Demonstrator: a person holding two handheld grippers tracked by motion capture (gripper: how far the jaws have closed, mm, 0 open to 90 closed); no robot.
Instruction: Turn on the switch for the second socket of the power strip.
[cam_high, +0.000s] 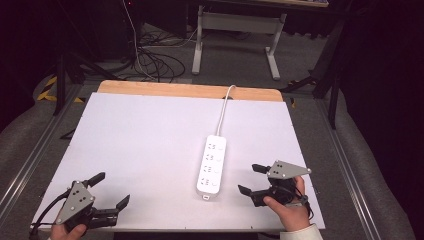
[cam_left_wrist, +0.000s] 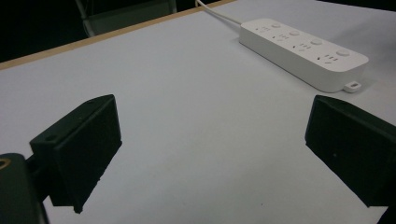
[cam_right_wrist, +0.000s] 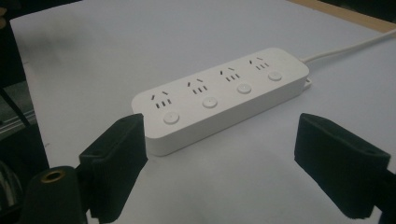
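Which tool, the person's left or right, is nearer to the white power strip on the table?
Right. The right tool sits open just beside the power strip, near its closest end. The left tool is open too, far off at the table's near left corner.

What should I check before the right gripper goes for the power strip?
1. Right gripper open: ok, jaws stand wide with nothing between them.
2. Power strip within reach: ok, it lies flat on the table just beside the right gripper.
3. Jaws lined up on the strip: not ok, in the right gripper view the strip lies ahead and off toward the left jaw, not between the two.
4. Cord free: ok, it runs loose to the table's far edge; its far end cannot tell.
5. Left gripper out of the way: ok, open, at the table's near left corner, apart from the strip.
6. Sockets empty: ok, no plugs in them.
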